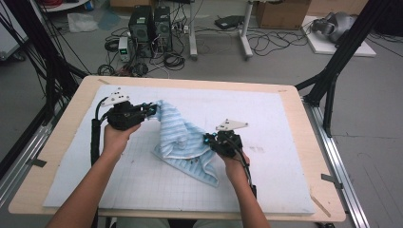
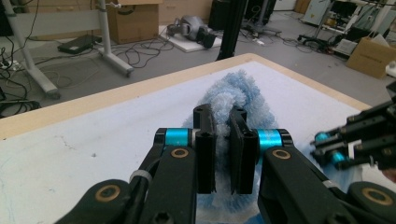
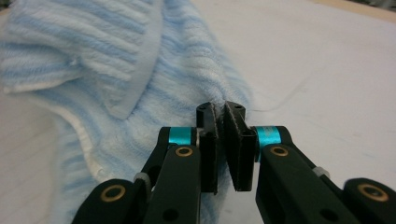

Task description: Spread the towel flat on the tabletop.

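Observation:
A light-blue and white striped towel (image 1: 178, 135) lies crumpled in the middle of the white gridded mat (image 1: 266, 118). My left gripper (image 1: 151, 110) is shut on the towel's far left corner and holds it raised off the mat. In the left gripper view the jaws (image 2: 221, 115) stand nearly together with fluffy towel (image 2: 238, 88) pinched between them. My right gripper (image 1: 207, 139) grips the towel's right edge. In the right gripper view its jaws (image 3: 220, 111) are closed on a fold of the towel (image 3: 116, 56). The right gripper (image 2: 355, 137) also appears at the right of the left gripper view.
The mat covers most of a wooden table (image 1: 71, 118). Black frame posts (image 1: 332, 71) stand at both sides of the table. On the floor beyond the far edge are computer towers (image 1: 149, 26), cables and cardboard boxes (image 1: 280, 14).

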